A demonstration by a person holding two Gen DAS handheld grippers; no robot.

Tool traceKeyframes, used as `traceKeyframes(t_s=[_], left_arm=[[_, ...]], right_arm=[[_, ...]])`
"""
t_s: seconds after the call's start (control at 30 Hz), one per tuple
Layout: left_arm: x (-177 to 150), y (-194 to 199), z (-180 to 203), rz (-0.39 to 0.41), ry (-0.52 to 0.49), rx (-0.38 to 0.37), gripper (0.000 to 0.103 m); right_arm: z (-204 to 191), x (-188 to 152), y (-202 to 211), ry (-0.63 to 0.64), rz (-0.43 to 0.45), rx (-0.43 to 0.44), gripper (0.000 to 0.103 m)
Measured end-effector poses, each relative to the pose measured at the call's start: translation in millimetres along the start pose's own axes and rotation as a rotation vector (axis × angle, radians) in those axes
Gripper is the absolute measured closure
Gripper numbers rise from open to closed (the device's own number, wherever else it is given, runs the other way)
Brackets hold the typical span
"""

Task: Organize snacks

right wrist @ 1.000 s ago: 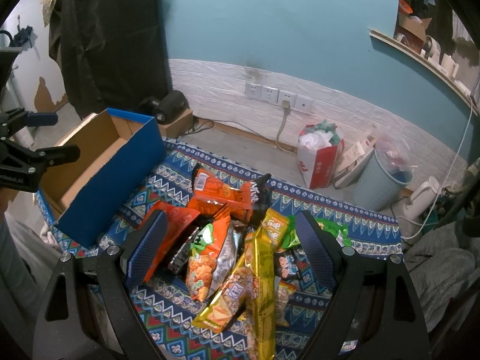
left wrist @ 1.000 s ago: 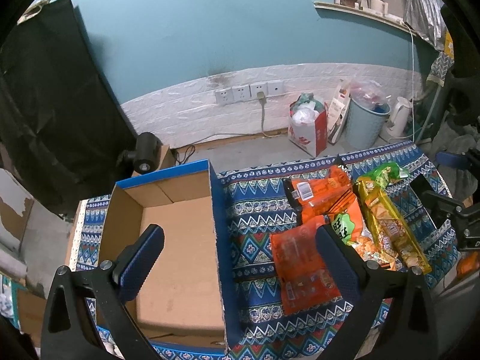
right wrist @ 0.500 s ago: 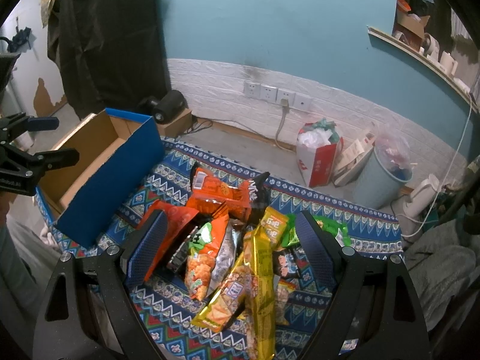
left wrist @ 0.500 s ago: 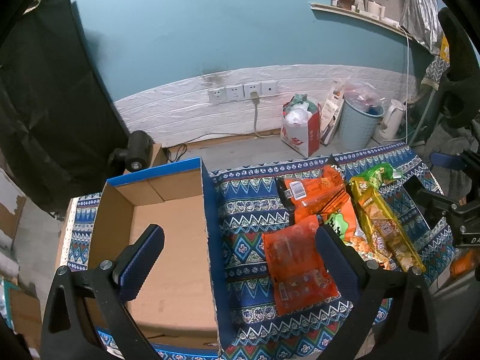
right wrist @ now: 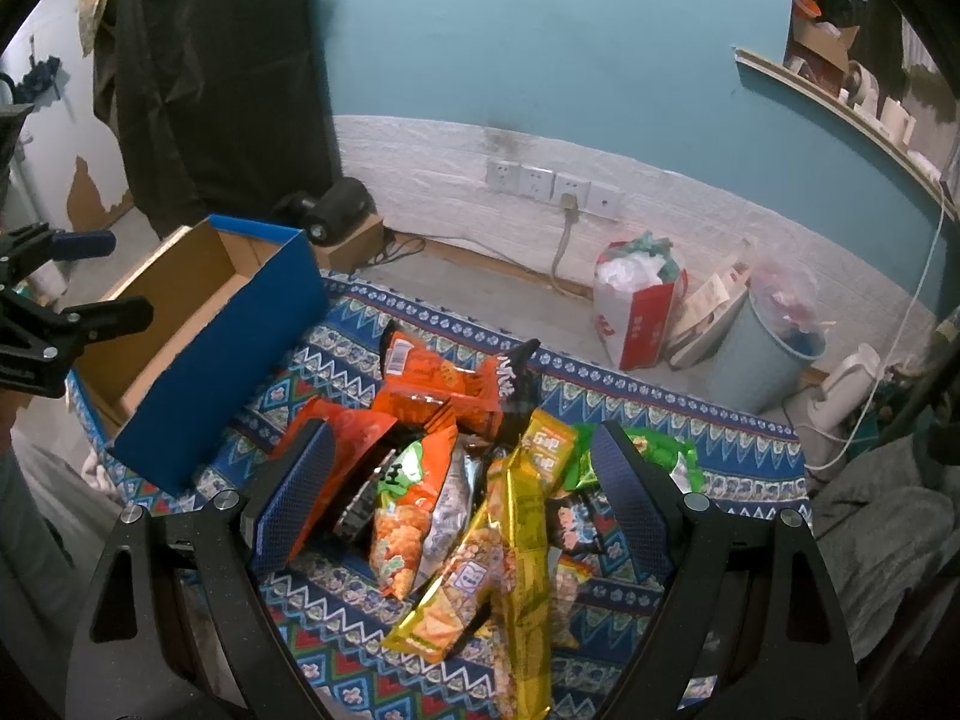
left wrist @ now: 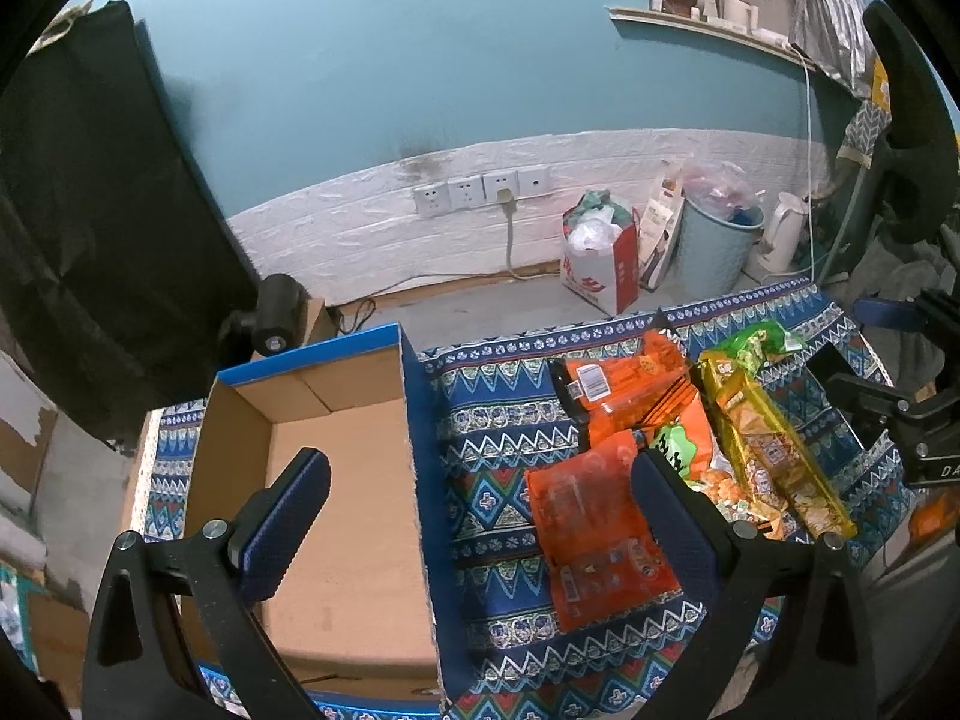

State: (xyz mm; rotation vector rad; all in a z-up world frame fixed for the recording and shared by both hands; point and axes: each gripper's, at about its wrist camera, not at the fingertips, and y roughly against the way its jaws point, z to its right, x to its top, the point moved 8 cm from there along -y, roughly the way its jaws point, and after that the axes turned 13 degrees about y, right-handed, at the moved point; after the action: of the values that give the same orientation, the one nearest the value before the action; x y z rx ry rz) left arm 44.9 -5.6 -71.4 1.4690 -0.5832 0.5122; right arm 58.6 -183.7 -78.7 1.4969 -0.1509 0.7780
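Teal wall and a white brick-pattern skirting with a row of sockets back a table spread with a patterned blue cloth (left wrist: 498, 420).

Progress, as I judge it, is nil: the blue cardboard box (left wrist: 414, 450) at the left of the cloth shows only bare brown floor, and every snack lies outside it in one heap to its right. All the sorting is left to do.

The heap holds a flat orange packet (left wrist: 594, 528) nearest the box, an orange bag with a white barcode label (right wrist: 420, 369), an orange-and-green chip bag (right wrist: 408, 510), a long gold wrapper (right wrist: 522, 546), a green packet (right wrist: 660, 456), a silver pouch and a dark bag at the back.

The left gripper (left wrist: 480, 516) hangs over the box's right wall with its jaws wide apart and nothing between them; one finger is over the box floor, the other over the flat orange packet. The right gripper (right wrist: 462, 492) hovers above the heap, jaws likewise spread and empty, straddling the chip bag and gold wrapper.

Writing is scarce. The gold wrapper carries upside-down lettering too small to read, and the chip bag bears a bold dark character I cannot make out. White lettering on the dark bag is also unclear. A red-and-white bag (right wrist: 636, 312) on the floor has red print, illegible.
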Motion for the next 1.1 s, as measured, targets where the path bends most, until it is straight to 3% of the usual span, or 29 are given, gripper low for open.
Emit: traceKeyframes(t_s=[0.33, 1.1], left_arm=[[-2, 0, 8, -0.015, -0.003, -0.026, 0.001], [-2, -3, 15, -0.018, -0.006, -0.005, 0.001]], right_arm=[[-4, -1, -1, 0.018, -0.005, 0.009, 0.018], [4, -12, 2, 0.017, -0.02, -0.002, 0.018]])
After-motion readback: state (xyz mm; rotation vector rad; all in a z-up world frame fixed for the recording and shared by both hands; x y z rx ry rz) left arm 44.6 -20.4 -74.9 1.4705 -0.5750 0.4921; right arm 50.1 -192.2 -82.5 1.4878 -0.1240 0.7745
